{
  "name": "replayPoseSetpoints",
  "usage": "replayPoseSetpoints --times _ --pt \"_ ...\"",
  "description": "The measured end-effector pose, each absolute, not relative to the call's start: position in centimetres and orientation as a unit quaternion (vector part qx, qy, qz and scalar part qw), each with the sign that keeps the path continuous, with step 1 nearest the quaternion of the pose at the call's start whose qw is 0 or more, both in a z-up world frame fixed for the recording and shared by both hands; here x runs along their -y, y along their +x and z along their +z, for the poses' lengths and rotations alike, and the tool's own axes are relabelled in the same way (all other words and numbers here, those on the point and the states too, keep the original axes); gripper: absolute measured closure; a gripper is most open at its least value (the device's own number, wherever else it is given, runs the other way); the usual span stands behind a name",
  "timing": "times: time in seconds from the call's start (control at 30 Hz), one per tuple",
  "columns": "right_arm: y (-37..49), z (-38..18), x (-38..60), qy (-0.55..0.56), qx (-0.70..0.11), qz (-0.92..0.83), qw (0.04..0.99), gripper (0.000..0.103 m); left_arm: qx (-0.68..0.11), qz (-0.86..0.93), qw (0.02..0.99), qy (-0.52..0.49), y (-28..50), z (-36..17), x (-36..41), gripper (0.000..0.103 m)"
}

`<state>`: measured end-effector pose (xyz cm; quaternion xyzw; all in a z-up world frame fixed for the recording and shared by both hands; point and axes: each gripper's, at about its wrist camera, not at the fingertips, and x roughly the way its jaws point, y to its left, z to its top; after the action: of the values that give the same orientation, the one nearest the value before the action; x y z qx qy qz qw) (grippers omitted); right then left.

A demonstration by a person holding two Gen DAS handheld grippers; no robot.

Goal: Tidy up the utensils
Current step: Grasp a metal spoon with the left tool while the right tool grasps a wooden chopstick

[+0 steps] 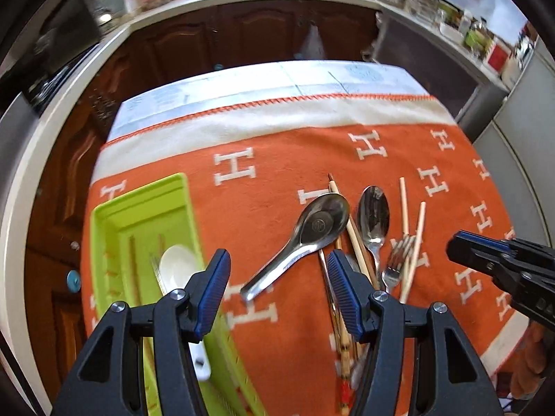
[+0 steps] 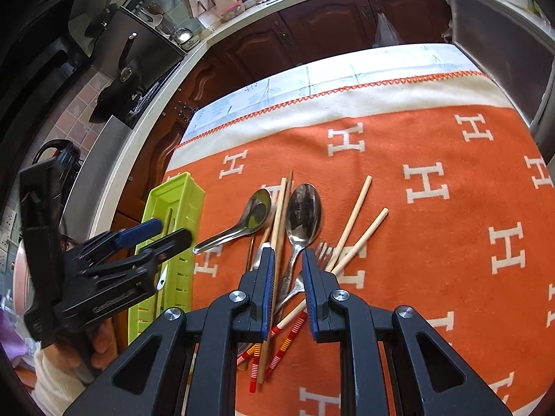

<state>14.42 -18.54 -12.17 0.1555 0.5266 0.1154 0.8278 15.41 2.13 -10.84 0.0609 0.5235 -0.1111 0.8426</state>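
Observation:
A lime green utensil tray [image 1: 114,215] lies at the left of the orange cloth, holding a white spoon [image 1: 175,270] and a fork. My left gripper [image 1: 277,274] is open and empty, hovering between the tray and a steel soup spoon [image 1: 312,228]. Right of that lie a steel tablespoon [image 1: 373,215], a fork [image 1: 395,263] and several wooden chopsticks [image 1: 414,242]. My right gripper [image 2: 288,263] is open, above the tablespoon's handle [image 2: 295,260]. The tray [image 2: 180,190], soup spoon [image 2: 249,218], chopsticks [image 2: 350,222] and left gripper [image 2: 166,234] also show in the right wrist view.
The orange cloth with white H letters [image 1: 277,159] covers the table; its far edge [image 1: 277,79] faces brown cabinets. A kitchen counter [image 2: 145,111] curves along the left and back. Bare cloth [image 2: 451,208] lies right of the utensils.

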Motion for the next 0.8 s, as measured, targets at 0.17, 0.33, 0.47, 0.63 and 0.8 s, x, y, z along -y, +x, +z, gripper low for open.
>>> replayPoseSetpoints --times 0.17,0.33,0.47,0.63,0.8 --pt "15.0 -13.5 19.1 0.163 -0.534 0.114 0.821 0.087 -0.542 -0.126 0.827 0.078 17.7 -13.6 -1.0 0.046" --pt "15.5 -14.3 19.5 0.166 -0.537 0.114 0.82 0.087 -0.555 -0.132 0.817 0.081 19.1 -15.3 -0.7 0.046" --pt "15.9 -15.0 19.7 0.171 -0.54 0.113 0.816 0.087 -0.563 -0.128 0.812 0.09 19.7 -16.2 -0.5 0.046" --pt "16.1 -15.6 19.7 0.172 -0.543 0.113 0.814 0.087 -0.567 -0.122 0.81 0.083 20.6 -16.9 -0.5 0.046" --pt "16.3 -16.1 19.7 0.171 -0.545 0.113 0.813 0.087 -0.563 -0.125 0.813 0.085 21.1 -17.1 -0.3 0.046"
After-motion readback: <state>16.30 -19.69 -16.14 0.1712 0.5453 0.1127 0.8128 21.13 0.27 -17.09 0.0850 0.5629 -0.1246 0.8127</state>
